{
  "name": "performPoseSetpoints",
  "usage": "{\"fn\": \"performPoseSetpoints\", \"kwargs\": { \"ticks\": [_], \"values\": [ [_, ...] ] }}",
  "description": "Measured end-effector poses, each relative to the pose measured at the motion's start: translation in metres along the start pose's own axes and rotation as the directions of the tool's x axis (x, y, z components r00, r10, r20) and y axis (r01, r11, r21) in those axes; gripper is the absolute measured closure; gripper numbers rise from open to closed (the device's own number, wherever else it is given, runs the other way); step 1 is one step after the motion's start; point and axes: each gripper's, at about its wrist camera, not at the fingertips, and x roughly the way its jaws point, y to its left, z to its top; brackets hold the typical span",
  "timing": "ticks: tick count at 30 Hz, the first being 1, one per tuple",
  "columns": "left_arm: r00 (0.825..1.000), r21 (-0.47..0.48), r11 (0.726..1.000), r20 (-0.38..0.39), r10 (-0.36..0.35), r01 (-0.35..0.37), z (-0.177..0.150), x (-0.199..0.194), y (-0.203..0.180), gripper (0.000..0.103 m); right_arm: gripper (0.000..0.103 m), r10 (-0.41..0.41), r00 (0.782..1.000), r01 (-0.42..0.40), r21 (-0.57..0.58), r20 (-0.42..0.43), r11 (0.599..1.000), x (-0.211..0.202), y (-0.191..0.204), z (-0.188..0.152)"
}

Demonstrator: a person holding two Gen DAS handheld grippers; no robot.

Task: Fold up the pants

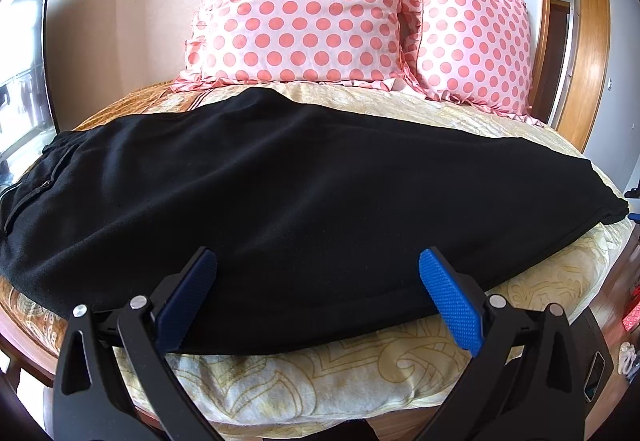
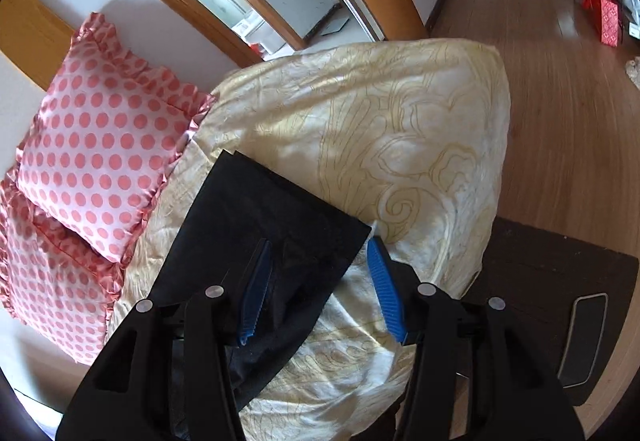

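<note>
Both grippers, left gripper [image 1: 318,295] and right gripper [image 2: 316,275], gape over soft, limp black pants [image 1: 280,181]; I'd pinch the cuffs [image 2: 296,197].

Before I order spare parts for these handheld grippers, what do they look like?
Both match. The left gripper has two matte black plastic arms, wide and curved with cut-out slots, joined by round silver pins. Its fingers carry long blue rubber pads with a fine dotted texture. The right gripper is the same black build, with ridged blue fingers. No cables, markings or sleeves show.
</note>
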Motion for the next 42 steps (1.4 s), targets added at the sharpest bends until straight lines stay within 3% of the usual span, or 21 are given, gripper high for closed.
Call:
{"fn": "performPoseSetpoints", "kwargs": {
  "ticks": [6,9,12,14,16,18,19,24,28,34,38,40,42],
  "values": [
    [1.000,0.003,1.000,0.002,0.001,-0.001,0.000,0.000,0.000,0.002,0.051,0.040,0.999,-0.040,0.046,0.007,0.998,0.004,-0.002,-0.001],
    [1.000,0.003,1.000,0.001,-0.002,0.002,0.000,0.000,0.000,0.002,0.057,0.189,0.981,-0.182,0.137,-0.036,0.974,0.011,-0.007,-0.007],
    [1.000,0.002,1.000,0.002,-0.002,0.002,-0.001,0.000,0.000,0.002,0.058,0.248,0.967,-0.234,0.195,-0.052,0.953,0.015,-0.010,-0.015],
    [1.000,0.003,1.000,0.002,0.001,-0.001,-0.001,0.000,-0.001,0.002,0.058,0.229,0.973,-0.221,0.172,-0.028,0.960,0.014,-0.007,-0.015],
    [1.000,0.006,1.000,0.002,0.004,-0.004,-0.001,0.000,-0.001,0.002,0.070,0.208,0.978,-0.203,0.167,-0.015,0.965,0.017,-0.005,-0.015],
    [1.000,0.007,1.000,0.003,0.002,-0.002,0.000,0.000,0.000,0.002,0.090,0.185,0.983,-0.183,0.146,-0.002,0.972,0.022,-0.003,-0.015],
    [1.000,0.007,1.000,0.003,0.003,-0.003,0.000,0.000,-0.001,0.002,0.095,0.166,0.986,-0.166,0.127,0.007,0.978,0.026,-0.002,-0.015],
    [1.000,0.008,1.000,0.002,0.004,-0.004,0.000,0.000,-0.001,0.002,0.098,0.252,0.965,-0.257,0.069,0.073,0.964,0.014,0.010,-0.016],
    [1.000,0.016,1.000,0.001,0.013,-0.013,0.000,0.000,-0.002,0.002,0.098,0.349,0.932,-0.344,-0.064,0.096,0.937,-0.006,0.051,-0.015],
    [1.000,0.009,1.000,0.002,0.018,-0.018,0.001,0.000,-0.001,0.002,0.098,0.556,0.831,-0.527,-0.315,0.004,0.789,-0.034,0.152,-0.047],
    [1.000,0.008,1.000,0.004,0.021,-0.021,0.001,0.001,0.000,0.002,0.098,0.670,0.719,-0.665,-0.464,-0.184,0.586,-0.047,0.233,-0.114],
    [1.000,0.002,1.000,0.005,0.021,-0.021,0.001,0.001,0.001,0.002,0.098,0.679,0.666,-0.723,-0.488,-0.309,0.489,-0.044,0.265,-0.155],
    [1.000,-0.010,1.000,0.005,0.017,-0.016,0.002,0.001,0.002,0.002,0.098,0.630,0.619,-0.776,-0.489,-0.470,0.398,-0.030,0.294,-0.210]
  ]
}}
